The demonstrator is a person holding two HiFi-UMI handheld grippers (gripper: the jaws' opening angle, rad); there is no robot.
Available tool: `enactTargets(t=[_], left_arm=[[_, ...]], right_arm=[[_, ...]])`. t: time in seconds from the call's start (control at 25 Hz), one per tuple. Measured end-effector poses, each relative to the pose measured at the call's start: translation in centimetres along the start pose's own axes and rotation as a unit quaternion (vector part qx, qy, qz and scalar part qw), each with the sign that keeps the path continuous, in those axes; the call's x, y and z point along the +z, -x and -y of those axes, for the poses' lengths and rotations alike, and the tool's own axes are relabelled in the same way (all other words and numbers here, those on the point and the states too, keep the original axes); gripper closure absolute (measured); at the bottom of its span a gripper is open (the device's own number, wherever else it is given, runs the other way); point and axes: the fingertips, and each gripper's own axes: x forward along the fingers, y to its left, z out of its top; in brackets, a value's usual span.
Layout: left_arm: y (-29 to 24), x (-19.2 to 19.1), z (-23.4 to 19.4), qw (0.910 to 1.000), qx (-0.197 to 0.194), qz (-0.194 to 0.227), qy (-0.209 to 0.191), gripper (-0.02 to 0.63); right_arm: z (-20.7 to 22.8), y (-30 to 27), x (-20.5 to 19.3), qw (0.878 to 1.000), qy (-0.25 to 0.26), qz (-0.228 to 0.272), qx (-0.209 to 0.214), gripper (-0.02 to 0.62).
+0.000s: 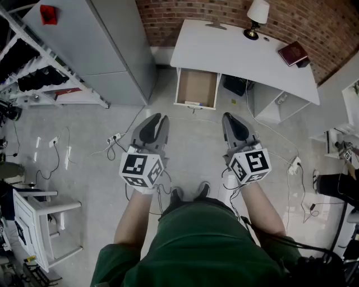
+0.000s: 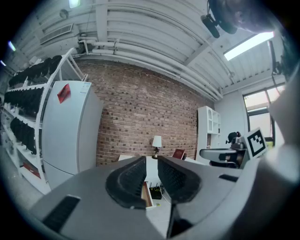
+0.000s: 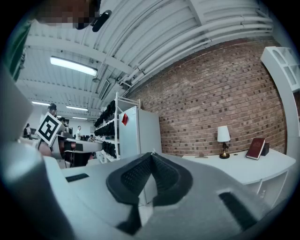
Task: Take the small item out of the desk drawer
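One desk (image 1: pixel 235 53), one drawer (image 1: pixel 197 87), one lamp (image 1: pixel 257 15), one book (image 1: pixel 293 53)

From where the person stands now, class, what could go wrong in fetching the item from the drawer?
Cables lie on the floor between the person and the drawer: a trip hazard.
The right gripper is shut; it must open before grasping.
The item looks small and sits close to the drawer's front wall, so the jaws may hit the wall or slip.

We could read no words, numbers or brand names anywhere. The cubes on the left gripper (image 1: pixel 158 118) and the right gripper (image 1: pixel 230 117) bore black-and-white square marker patterns, not letters. The red label (image 1: pixel 49 14) on the grey cabinet (image 1: pixel 109 47) and the red book (image 1: pixel 293 53) were too small to read.
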Motion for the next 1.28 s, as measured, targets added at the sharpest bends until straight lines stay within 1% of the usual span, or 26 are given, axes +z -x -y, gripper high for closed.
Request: enactTargets(t=[0.24,0.48,0.68,0.92,1.08,1.28], left_arm=[[-1.0,-0.1,3.7,1.0,0.01,-0.001,0.001,0.537],[-1.3,0.0,4.4,0.9997,0.021,-0.009,-0.009,0.537],[-2.4,-1.0,3.7,0.9994,0.03,-0.018,-0.004,0.537],[-4.7,-2.0,2.3,0.9994,0.024,-0.023,0.003,0.537],[-7.0,-2.0,0.3,0.9996,0.02,-0.021,0.005,0.537],[-10.2,-2.3,-3.9,0.9996,0.018,-0.022,0.007,0.537]], right_arm=[[3.1,2.0,-0.1,1.0,-0.02,0.004,0.018,0.593],[4.7,2.2,0.2,0.999,-0.025,0.009,0.022,0.592],[5.4,1.3,-0.9,0.999,-0.028,-0.002,0.029,0.592],[6.5,-0.5,-1.6,0.999,-0.022,-0.014,0.02,0.592],[7.5,-2.8,-1.9,1.0,-0.017,-0.022,0.011,0.592],[8.0,-7.1,-2.6,0.999,-0.011,-0.035,0.003,0.592]])
